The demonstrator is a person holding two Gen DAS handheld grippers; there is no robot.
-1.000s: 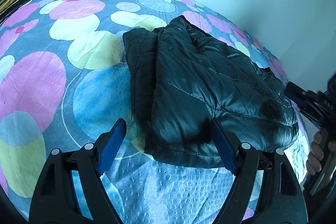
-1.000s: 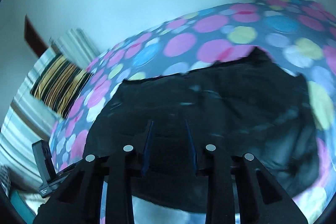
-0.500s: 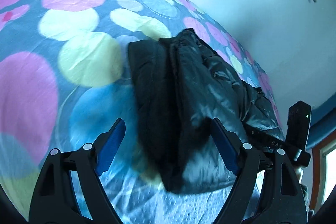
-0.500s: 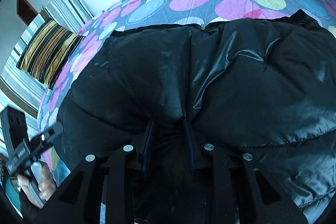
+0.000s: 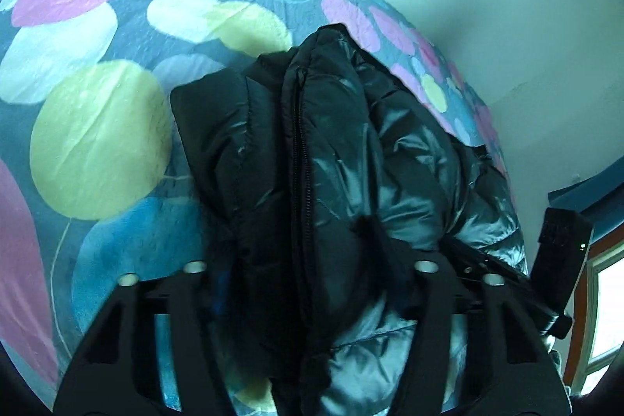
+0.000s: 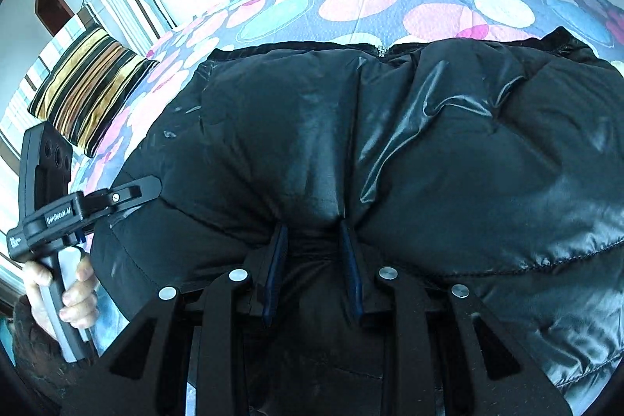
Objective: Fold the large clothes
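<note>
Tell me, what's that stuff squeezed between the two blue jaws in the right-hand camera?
A bunched fold of the black puffer jacket fills the gap of the right gripper, its jaws pinched on the fabric. The right wrist view shows it.

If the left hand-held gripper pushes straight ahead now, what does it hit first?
Nothing new: the black jacket already fills the space between the left hand-held gripper fingers. Beyond it likely lies the bedspread, then the wall.

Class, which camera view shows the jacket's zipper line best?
The left wrist view: the zipper runs down the middle of the black jacket, seen along most of its length. The right wrist view shows only a small bit of zipper at the jacket's far edge.
</note>
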